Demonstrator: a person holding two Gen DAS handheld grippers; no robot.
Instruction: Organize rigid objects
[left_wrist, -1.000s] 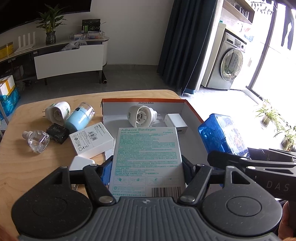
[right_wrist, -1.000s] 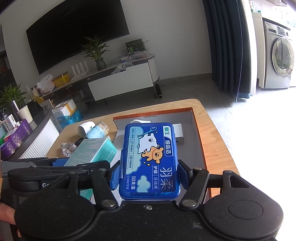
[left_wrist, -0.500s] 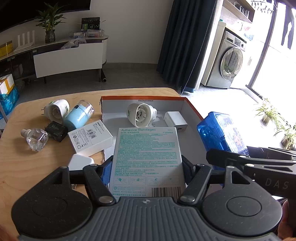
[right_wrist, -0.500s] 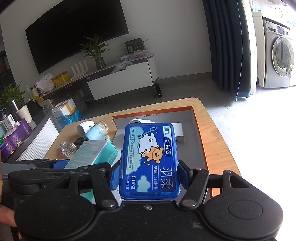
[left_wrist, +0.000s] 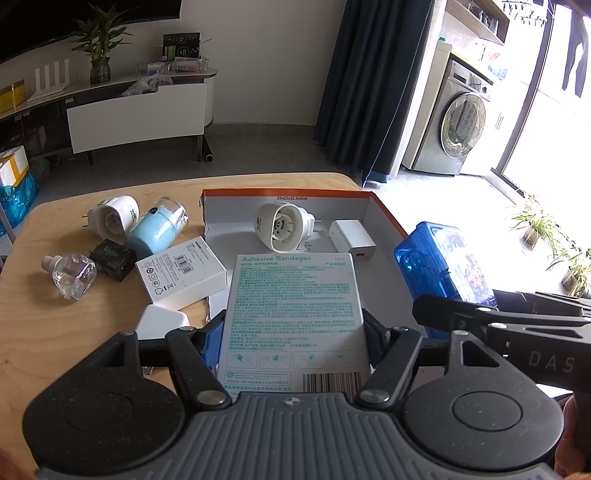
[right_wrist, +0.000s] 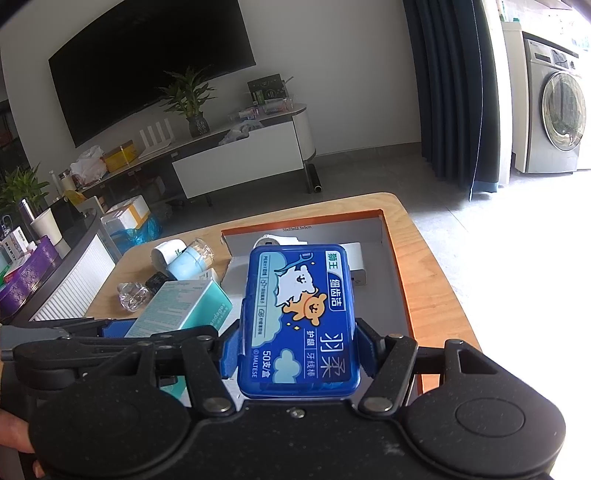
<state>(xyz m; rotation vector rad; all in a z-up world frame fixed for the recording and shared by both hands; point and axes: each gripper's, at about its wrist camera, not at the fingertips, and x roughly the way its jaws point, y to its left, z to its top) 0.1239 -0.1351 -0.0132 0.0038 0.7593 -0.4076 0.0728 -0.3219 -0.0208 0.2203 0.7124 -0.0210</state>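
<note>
My left gripper (left_wrist: 293, 332) is shut on a white and teal adhesive bandage box (left_wrist: 293, 306), held above the near end of the orange-rimmed cardboard box (left_wrist: 384, 210). My right gripper (right_wrist: 297, 350) is shut on a blue floss-pick case (right_wrist: 299, 317), held over the same cardboard box (right_wrist: 391, 258). In the left wrist view the blue case (left_wrist: 443, 266) hangs at the right. The bandage box (right_wrist: 184, 308) shows at the left of the right wrist view. Inside the cardboard box lie a white plug-in device (left_wrist: 280, 225) and a white charger (left_wrist: 351, 240).
On the wooden table (left_wrist: 48, 325) left of the cardboard box lie a second white plug-in device (left_wrist: 112, 218), a light blue jar (left_wrist: 157, 230), a black adapter (left_wrist: 112, 258), a clear glass bottle (left_wrist: 72, 275), a white carton (left_wrist: 181, 273) and a white flat piece (left_wrist: 160, 325).
</note>
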